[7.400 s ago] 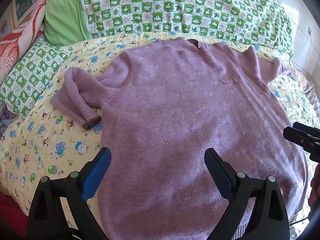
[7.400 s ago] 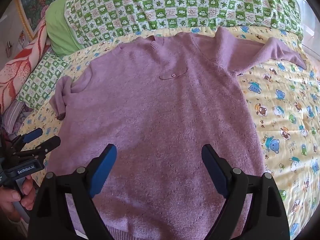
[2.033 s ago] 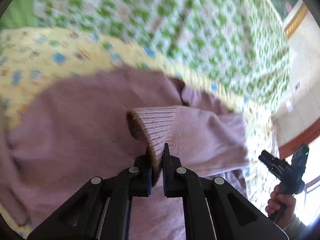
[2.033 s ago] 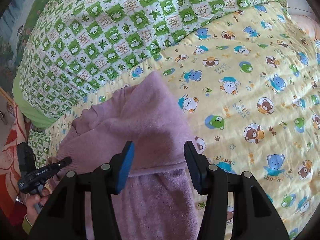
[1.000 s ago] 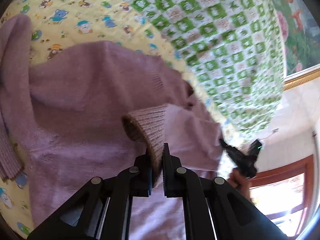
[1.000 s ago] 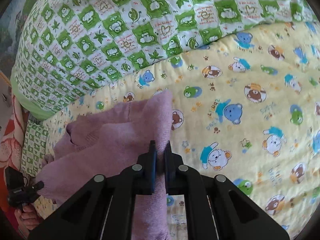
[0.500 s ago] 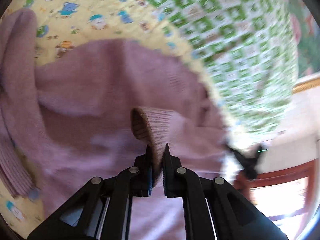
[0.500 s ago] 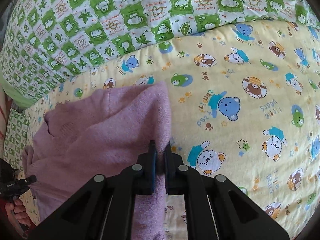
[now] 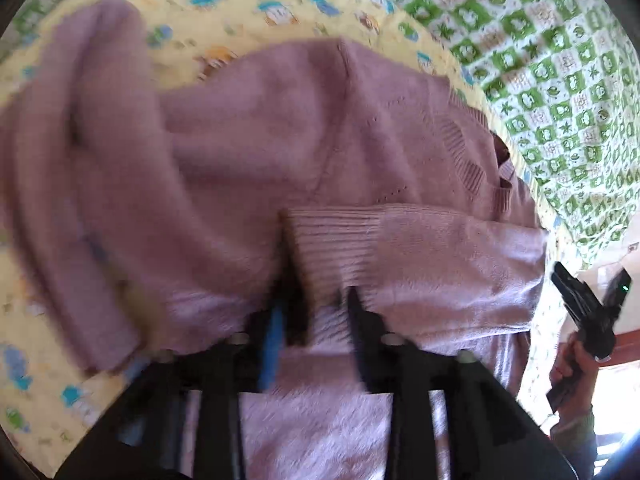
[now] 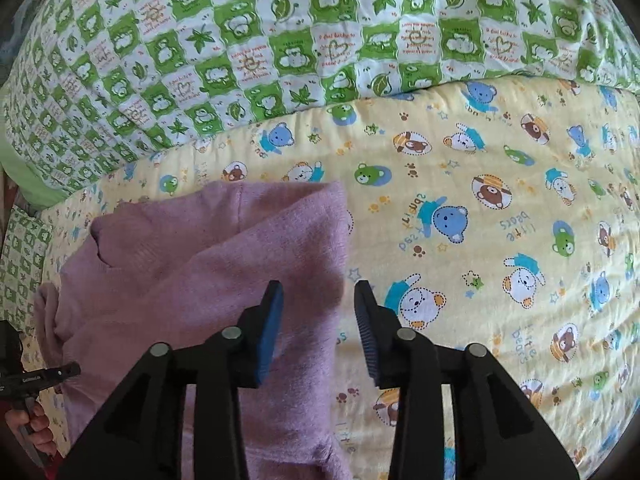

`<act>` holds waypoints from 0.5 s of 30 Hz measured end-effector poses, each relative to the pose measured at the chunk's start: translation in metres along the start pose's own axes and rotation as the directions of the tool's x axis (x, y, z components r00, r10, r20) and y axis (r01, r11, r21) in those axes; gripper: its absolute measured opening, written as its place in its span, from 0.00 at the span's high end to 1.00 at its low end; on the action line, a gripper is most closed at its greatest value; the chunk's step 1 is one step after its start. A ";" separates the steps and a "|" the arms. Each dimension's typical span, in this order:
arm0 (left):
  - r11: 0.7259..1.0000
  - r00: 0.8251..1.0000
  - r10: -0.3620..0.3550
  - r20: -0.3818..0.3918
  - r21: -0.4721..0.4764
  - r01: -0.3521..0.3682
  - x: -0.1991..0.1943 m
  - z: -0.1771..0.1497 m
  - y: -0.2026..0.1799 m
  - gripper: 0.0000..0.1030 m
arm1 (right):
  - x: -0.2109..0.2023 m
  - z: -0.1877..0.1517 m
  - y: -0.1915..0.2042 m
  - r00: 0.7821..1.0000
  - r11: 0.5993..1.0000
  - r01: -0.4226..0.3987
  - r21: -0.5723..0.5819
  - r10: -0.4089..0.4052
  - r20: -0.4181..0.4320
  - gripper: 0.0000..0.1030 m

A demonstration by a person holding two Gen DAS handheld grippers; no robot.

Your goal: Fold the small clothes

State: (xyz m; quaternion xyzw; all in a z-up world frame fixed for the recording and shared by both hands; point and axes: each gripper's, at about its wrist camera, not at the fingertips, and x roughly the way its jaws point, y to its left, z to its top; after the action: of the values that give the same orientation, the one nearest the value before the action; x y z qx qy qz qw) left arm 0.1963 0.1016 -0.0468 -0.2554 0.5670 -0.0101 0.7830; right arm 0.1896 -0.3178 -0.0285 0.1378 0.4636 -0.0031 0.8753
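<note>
A lilac knitted sweater (image 9: 248, 152) lies on a yellow bear-print bedsheet (image 10: 500, 208). One sleeve (image 9: 420, 248) is folded across the chest, its ribbed cuff (image 9: 332, 236) just ahead of my left gripper (image 9: 316, 300), which is open and low over the sweater. The other sleeve (image 9: 92, 184) lies at the left. In the right wrist view the folded shoulder edge of the sweater (image 10: 240, 264) lies under my right gripper (image 10: 318, 286), which is open and holds nothing.
A green and white checked quilt (image 10: 320, 40) is piled along the back of the bed. A checked pillow (image 10: 20, 260) lies at the far left. The other hand-held gripper shows at each view's edge.
Both grippers have opened. The left one let go of the sleeve cuff, which now lies flat on the chest. The right one let go of the sweater's shoulder edge.
</note>
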 end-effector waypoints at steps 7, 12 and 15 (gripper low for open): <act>0.988 0.973 0.152 0.172 -0.047 -0.146 -0.067 0.008 0.035 0.30 | -0.038 -0.043 0.032 0.994 0.994 -0.110 0.018 0.110 0.011 0.53; 0.966 0.963 0.219 0.155 -0.173 -0.192 -0.070 0.033 0.084 0.30 | -0.044 -0.080 0.051 0.987 0.987 -0.157 0.029 0.158 -0.039 0.53; 0.946 0.951 0.289 0.111 -0.183 -0.266 -0.054 0.045 0.103 0.36 | -0.043 -0.096 0.056 0.982 0.984 -0.173 0.045 0.176 -0.070 0.53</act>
State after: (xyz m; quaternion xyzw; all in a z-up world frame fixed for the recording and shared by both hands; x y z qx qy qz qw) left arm 0.1891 0.2247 -0.0315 -0.2372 0.5414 0.1652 0.7895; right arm 0.0952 -0.2462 -0.0315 0.1949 0.4815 0.0696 0.8516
